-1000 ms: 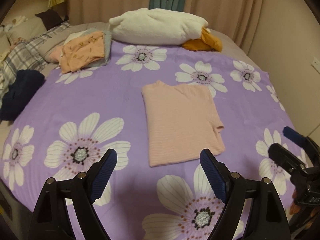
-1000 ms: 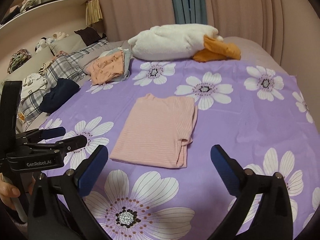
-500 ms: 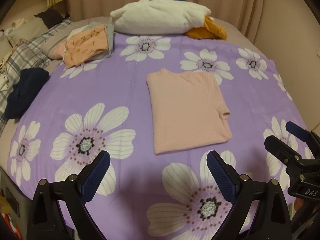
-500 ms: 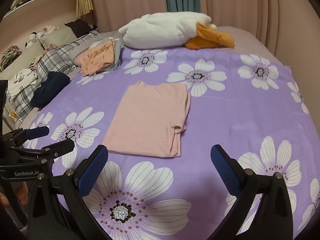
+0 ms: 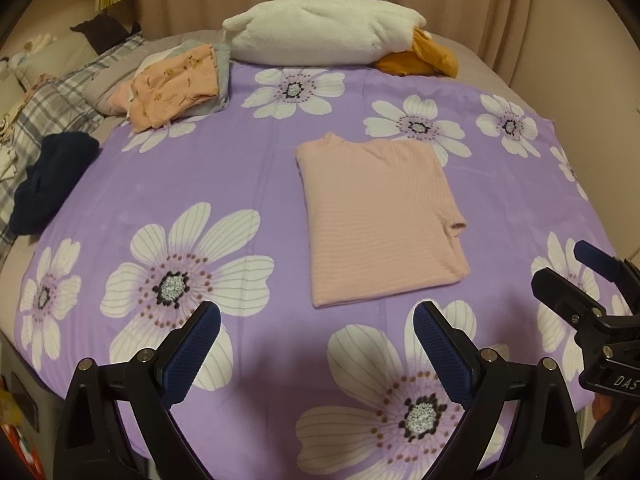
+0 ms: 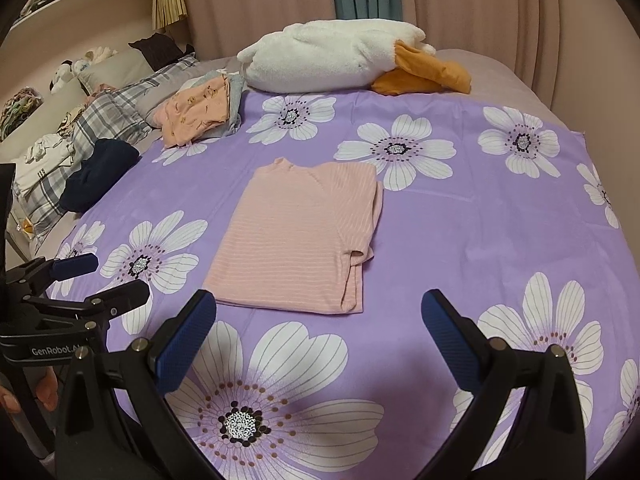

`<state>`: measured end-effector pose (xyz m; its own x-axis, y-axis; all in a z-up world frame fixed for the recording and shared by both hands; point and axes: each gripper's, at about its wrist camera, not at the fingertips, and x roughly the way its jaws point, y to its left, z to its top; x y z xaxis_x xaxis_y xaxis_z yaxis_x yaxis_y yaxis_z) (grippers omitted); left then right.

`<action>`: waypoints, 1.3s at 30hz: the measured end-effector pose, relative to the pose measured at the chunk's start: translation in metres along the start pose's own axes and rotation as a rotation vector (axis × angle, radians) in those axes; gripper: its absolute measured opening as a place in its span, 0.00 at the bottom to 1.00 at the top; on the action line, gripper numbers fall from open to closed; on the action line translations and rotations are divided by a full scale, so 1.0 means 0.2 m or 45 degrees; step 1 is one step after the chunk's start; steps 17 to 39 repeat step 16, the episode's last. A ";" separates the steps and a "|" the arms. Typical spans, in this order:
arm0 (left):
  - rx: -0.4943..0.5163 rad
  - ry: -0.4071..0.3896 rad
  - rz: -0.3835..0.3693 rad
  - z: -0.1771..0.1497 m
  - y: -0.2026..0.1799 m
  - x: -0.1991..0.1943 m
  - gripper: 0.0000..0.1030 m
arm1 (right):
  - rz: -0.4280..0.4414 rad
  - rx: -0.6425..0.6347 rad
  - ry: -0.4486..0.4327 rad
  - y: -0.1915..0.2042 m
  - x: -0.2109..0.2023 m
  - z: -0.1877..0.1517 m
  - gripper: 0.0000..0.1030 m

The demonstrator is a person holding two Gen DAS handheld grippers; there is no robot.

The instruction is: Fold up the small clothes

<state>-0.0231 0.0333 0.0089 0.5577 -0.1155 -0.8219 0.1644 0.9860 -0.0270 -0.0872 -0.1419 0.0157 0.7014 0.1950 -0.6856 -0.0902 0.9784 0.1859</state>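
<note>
Nearest the cameras, both tongs hang above the front edge of the bed: the left tongs (image 5: 316,338) spread wide with nothing between their blue pads, the right tongs (image 6: 320,326) likewise gaping and empty. Neither touches any cloth.

Just beyond the tongs, in the middle of the purple flowered bedspread (image 5: 248,160), lies the pink striped top (image 5: 376,216). It is already doubled lengthwise, its sleeves tucked in, one cuff peeking out at its right edge. By my reckoning it is part folded; a crosswise fold, hem up to collar, is probably left, and then a move to the pile.

Farther back and to the left of the top sits a stack of folded small clothes (image 5: 180,80), an orange printed piece on top, which suggests several garments are done. Left of the top, at the bedspread's edge, a dark navy garment (image 5: 48,180) lies bunched and looks unfolded.

Behind the top, at the far end, rests a white plush pillow (image 5: 320,32) with an orange cloth (image 5: 420,58) beside it. Nothing stands between the tongs and the top.
</note>
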 end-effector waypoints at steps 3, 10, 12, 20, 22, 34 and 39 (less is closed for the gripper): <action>0.001 -0.005 0.001 0.00 0.00 0.00 0.94 | 0.002 0.001 -0.001 0.00 0.00 0.00 1.00; -0.002 -0.006 0.001 0.00 0.00 0.00 0.94 | 0.007 0.004 0.000 0.00 0.00 0.00 1.00; 0.000 -0.012 0.004 0.00 0.00 -0.01 0.94 | 0.007 0.005 0.001 0.01 0.01 -0.01 1.00; -0.002 -0.018 0.008 0.00 0.00 -0.01 0.94 | 0.007 0.005 0.001 0.01 0.01 -0.01 1.00; -0.002 -0.018 0.008 0.00 0.00 -0.01 0.94 | 0.007 0.005 0.001 0.01 0.01 -0.01 1.00; -0.002 -0.018 0.008 0.00 0.00 -0.01 0.94 | 0.007 0.005 0.001 0.01 0.01 -0.01 1.00; -0.002 -0.018 0.008 0.00 0.00 -0.01 0.94 | 0.007 0.005 0.001 0.01 0.01 -0.01 1.00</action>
